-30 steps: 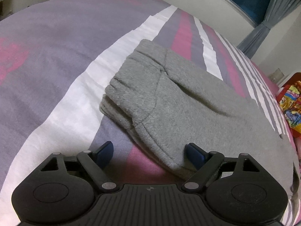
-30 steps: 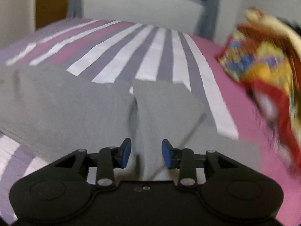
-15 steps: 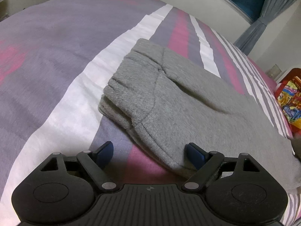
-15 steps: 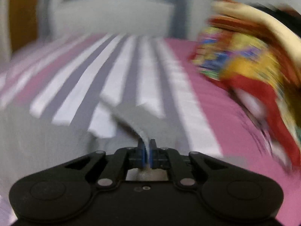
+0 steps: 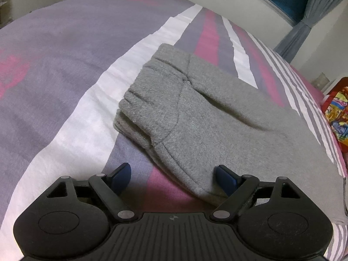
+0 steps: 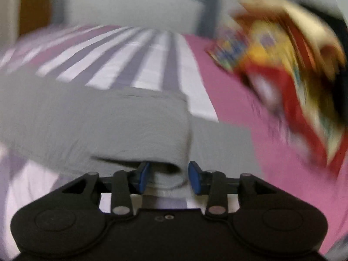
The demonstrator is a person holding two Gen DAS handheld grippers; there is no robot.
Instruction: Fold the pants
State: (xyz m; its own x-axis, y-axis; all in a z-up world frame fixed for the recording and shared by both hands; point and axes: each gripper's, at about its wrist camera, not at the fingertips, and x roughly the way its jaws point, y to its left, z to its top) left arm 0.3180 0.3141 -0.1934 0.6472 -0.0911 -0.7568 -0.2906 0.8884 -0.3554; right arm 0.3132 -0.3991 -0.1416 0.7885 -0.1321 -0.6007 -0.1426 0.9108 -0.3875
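Left gripper (image 5: 173,175) gapes wide and empty, straddling the pants (image 5: 208,117) hem for a pinch. Right gripper (image 6: 167,177), part-open at 6 o'clock, grips nothing; folded leg (image 6: 139,130) lies between its jaws.

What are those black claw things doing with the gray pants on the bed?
A person holds two grabbers and is folding the gray pants on the striped bed. The left grabber is open beside the waistband end, with one blue fingertip over the fabric's edge. The right grabber is open too, right at a rolled-over fold near the leg end. That view is blurry. Neither one is pinching the pants.
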